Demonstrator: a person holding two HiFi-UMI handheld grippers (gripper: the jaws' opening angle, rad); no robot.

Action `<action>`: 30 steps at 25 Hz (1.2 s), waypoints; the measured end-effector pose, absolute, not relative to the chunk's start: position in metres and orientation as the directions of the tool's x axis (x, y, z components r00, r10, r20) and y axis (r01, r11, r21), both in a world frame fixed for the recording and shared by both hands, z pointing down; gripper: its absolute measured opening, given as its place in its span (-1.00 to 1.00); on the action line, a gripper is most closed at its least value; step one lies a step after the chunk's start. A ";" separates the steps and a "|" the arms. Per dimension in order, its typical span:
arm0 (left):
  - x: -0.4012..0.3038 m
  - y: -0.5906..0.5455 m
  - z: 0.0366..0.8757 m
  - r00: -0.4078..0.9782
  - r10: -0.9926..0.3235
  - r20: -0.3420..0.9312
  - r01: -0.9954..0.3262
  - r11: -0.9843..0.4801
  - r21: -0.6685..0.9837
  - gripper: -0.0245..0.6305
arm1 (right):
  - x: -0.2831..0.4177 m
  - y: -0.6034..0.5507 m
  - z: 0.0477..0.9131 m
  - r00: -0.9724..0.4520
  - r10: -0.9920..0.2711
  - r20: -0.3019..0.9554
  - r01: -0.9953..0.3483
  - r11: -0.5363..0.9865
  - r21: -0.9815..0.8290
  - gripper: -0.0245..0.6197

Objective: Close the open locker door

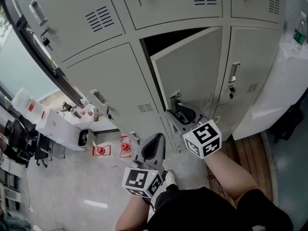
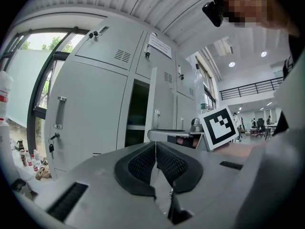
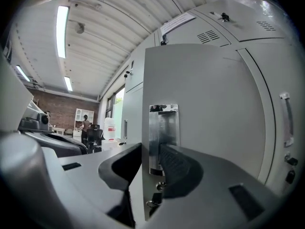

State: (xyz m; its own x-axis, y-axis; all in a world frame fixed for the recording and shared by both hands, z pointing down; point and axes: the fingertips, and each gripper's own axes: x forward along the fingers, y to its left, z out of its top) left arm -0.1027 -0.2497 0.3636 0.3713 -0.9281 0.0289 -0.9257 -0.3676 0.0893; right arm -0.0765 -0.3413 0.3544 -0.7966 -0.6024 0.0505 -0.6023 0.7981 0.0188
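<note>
Right gripper (image 3: 150, 151), jaws gripping locker door (image 3: 205, 109) edge, door ajar

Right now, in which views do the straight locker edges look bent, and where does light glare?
Head view: lockers bow mildly toward the borders. Left gripper view: strong fisheye curve, dark round border, window pale and bright. Right gripper view: open locker door bulges, ceiling lamp glares.
</note>
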 end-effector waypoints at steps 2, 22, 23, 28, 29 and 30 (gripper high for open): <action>-0.109 -0.255 0.359 0.373 -0.927 0.019 -0.925 -0.371 0.089 -0.86 | -0.082 -0.348 0.355 -0.791 -0.609 0.057 -0.609 0.793 0.021 -0.38; -0.142 -0.311 0.369 0.432 -0.901 0.032 -0.896 -0.425 0.127 -0.86 | -0.122 -0.422 0.353 -0.763 -0.643 0.072 -0.644 0.765 0.009 -0.57; -0.143 -0.315 0.368 0.433 -0.901 0.032 -0.896 -0.425 0.130 -0.86 | -0.122 -0.425 0.353 -0.761 -0.645 0.074 -0.646 0.763 0.010 -0.58; -0.150 -0.328 0.368 0.440 -0.898 0.031 -0.892 -0.433 0.128 -0.86 | -0.125 -0.436 0.354 -0.752 -0.655 0.075 -0.656 0.755 0.012 -0.61; -0.151 -0.331 0.368 0.442 -0.897 0.032 -0.891 -0.435 0.129 -0.86 | -0.126 -0.438 0.354 -0.750 -0.658 0.075 -0.659 0.752 0.013 -0.62; -0.152 -0.333 0.368 0.444 -0.896 0.032 -0.890 -0.436 0.130 -0.86 | -0.126 -0.440 0.354 -0.747 -0.661 0.074 -0.662 0.750 0.014 -0.62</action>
